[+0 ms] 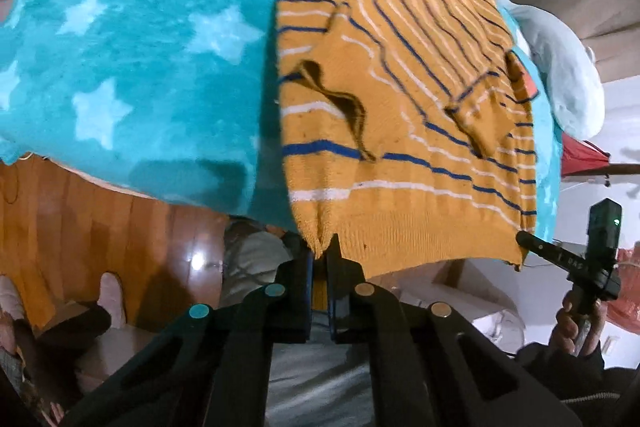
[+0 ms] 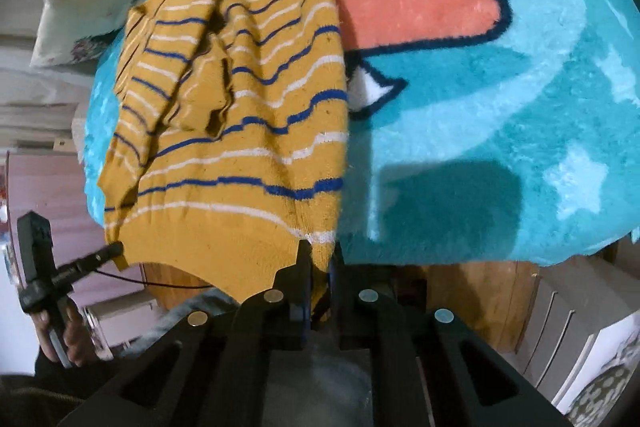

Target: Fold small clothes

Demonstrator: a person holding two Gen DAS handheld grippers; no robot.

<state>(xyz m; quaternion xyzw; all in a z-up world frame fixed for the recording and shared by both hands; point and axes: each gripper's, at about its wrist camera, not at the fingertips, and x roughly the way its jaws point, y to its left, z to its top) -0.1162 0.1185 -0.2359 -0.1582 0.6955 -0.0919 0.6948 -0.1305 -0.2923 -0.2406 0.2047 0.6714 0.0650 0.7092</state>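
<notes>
A small mustard-yellow knit sweater [image 1: 400, 131] with blue and white stripes lies on a teal fleece blanket [image 1: 132, 39], its ribbed hem toward me and hanging off the edge. My left gripper [image 1: 323, 247] is shut on the hem's left corner. My right gripper [image 2: 319, 259] is shut on the hem's other corner; in the left wrist view its fingertips [image 1: 528, 241] pinch the right corner. The sweater [image 2: 240, 115] looks rumpled, with folds in its middle, and a sleeve lies across its front. The left gripper [image 2: 114, 251] also shows in the right wrist view.
The blanket [image 2: 500, 99] has pale stars and an orange and white cartoon print. A white pillow [image 1: 564, 75] lies at the far side. Below the blanket's edge are a wooden floor [image 1: 80, 219] and a wooden panel [image 2: 480, 291]. White drawers [image 2: 560, 323] stand at the right.
</notes>
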